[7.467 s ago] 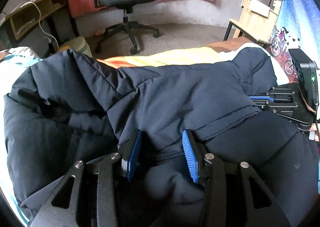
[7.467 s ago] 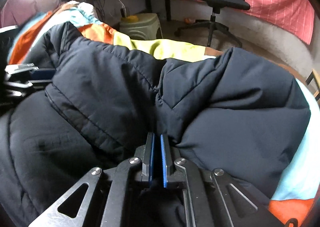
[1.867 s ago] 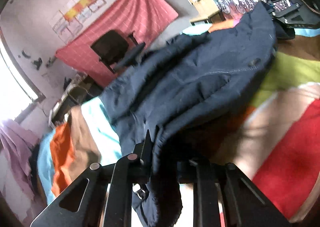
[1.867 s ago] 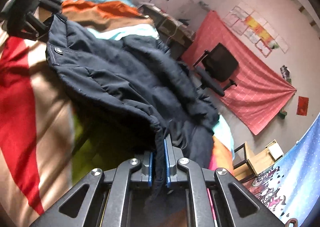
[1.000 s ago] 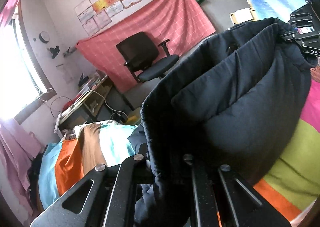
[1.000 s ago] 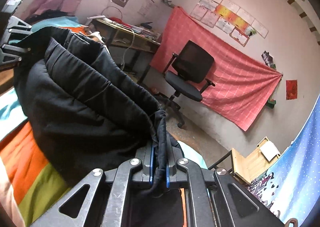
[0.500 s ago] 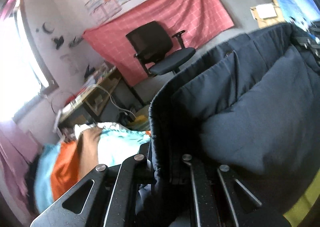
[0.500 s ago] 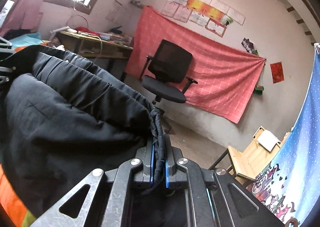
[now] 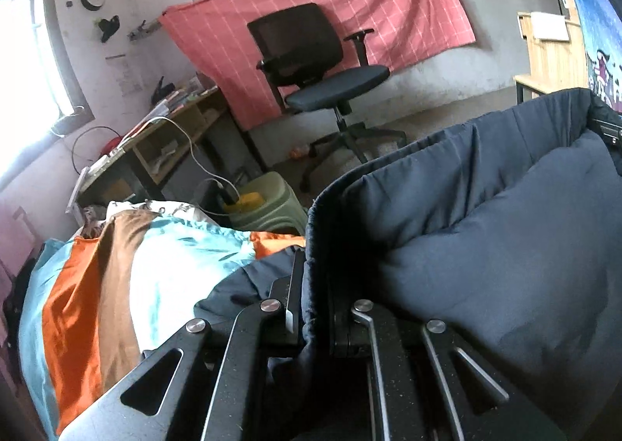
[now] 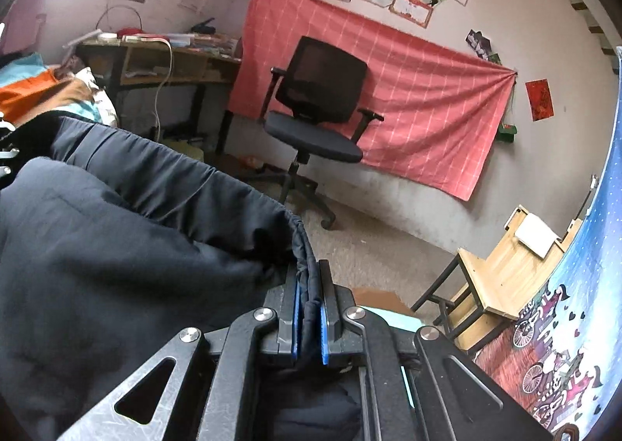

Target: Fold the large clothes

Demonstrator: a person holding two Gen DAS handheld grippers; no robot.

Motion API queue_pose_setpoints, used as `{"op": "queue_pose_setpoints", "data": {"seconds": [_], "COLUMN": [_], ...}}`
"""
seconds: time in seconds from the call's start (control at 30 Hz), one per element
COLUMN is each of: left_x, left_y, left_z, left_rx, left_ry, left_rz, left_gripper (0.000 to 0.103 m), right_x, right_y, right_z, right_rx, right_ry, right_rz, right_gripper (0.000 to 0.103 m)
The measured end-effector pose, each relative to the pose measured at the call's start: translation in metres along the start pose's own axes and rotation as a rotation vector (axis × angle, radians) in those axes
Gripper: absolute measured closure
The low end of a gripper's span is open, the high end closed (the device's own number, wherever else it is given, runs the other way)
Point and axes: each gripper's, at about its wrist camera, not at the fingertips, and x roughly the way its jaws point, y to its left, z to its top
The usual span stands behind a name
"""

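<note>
A dark navy padded jacket hangs stretched between my two grippers, lifted above the striped bed cover. My left gripper is shut on the jacket's hem edge, which runs up and right toward the other gripper at the far right edge. In the right wrist view the jacket fills the left half. My right gripper is shut on its gathered hem, the cloth pinched between the blue pads. The jacket's lower part is hidden behind both grippers.
A black office chair stands on the floor in front of a red checked wall cloth. A cluttered desk with cables is at the left. A green stool sits beside the bed. A wooden chair stands at the right.
Both grippers have tilted down and come lower with the jacket still held. More of the floor and the bed cover now shows; the jacket hangs lower in both views.
</note>
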Motion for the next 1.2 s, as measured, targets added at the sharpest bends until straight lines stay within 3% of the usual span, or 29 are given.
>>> {"op": "queue_pose_setpoints", "data": {"seconds": [0.27,0.37,0.4,0.43,0.57,0.6,0.67,0.73,0.97,1.2], "left_x": [0.01,0.002,-0.002,-0.007,-0.032,-0.038,-0.052,-0.065,-0.1,-0.081], "left_y": [0.011,0.019,0.025,0.029,0.049,0.053,0.055,0.054,0.018,-0.016], "left_z": [0.0,0.0,0.0,0.001,0.003,0.003,0.001,-0.002,-0.022,-0.042], "left_rx": [-0.047,-0.1,-0.134,-0.162,-0.285,-0.315,-0.356,-0.378,-0.308,-0.25], "left_ry": [-0.003,-0.027,-0.045,-0.064,-0.136,-0.147,-0.164,-0.183,-0.171,-0.09], "left_rz": [-0.066,-0.08,-0.081,-0.083,-0.119,-0.126,-0.142,-0.15,-0.227,-0.223], "left_gripper": [0.093,0.075,0.059,0.045,0.036,0.032,0.024,0.013,0.01,0.01], "right_x": [0.018,0.017,0.015,0.013,0.0,-0.004,-0.013,-0.023,-0.052,-0.044], "right_y": [-0.001,-0.004,-0.006,-0.008,-0.019,-0.022,-0.03,-0.036,-0.045,-0.008], "right_z": [-0.005,-0.004,-0.004,-0.003,-0.002,-0.002,-0.001,-0.002,-0.022,-0.039], "right_rx": [0.028,0.038,0.041,0.049,0.097,0.113,0.148,0.191,0.313,0.206], "right_ry": [0.022,0.01,0.002,-0.009,-0.057,-0.071,-0.085,-0.096,-0.065,0.016], "right_rz": [0.014,0.027,0.023,0.023,0.035,0.048,0.101,0.141,0.379,0.468], "right_gripper": [0.095,0.09,0.087,0.079,0.041,0.038,0.019,0.012,0.0,0.0]}}
